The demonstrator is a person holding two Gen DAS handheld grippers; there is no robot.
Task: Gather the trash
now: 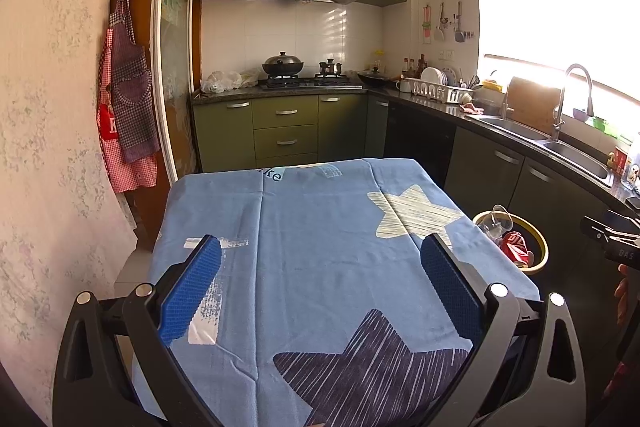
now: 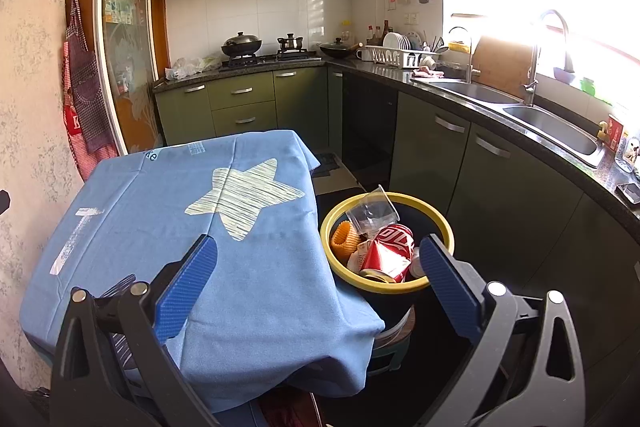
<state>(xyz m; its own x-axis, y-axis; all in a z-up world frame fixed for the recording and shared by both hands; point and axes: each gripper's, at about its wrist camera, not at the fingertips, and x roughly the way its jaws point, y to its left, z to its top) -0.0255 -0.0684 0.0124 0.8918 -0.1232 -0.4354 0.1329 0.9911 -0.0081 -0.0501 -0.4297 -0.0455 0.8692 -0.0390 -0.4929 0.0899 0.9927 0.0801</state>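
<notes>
**Both grippers hanging spread over the table, trash lying in the bin**

The left gripper [image 1: 320,287] is hovering above the near part of the table [image 1: 312,227], pointing toward the far stove [image 1: 304,81]. Its blue pads [image 1: 192,291] are standing wide apart with nothing between them, only the blue star cloth showing below.

The right gripper [image 2: 320,287] is hanging to the right of it, over the table's right edge and the bin [image 2: 436,223]. Its fingers are also spread wide and holding nothing; the right pad [image 2: 448,287] is overlapping the bin's near rim in the picture, though I cannot tell whether they are touching. In the left view, part of this gripper is showing at the far right edge.

The yellow-rimmed bin is standing on the floor just beside the table's right side, below the cloth's edge. Inside, a red can [image 2: 390,251] is lying tilted, a clear cup [image 2: 372,213] is leaning at the far rim, and an orange foam net [image 2: 344,243] is sitting at the left. The sink [image 2: 560,127] is running along the right counter.
</notes>
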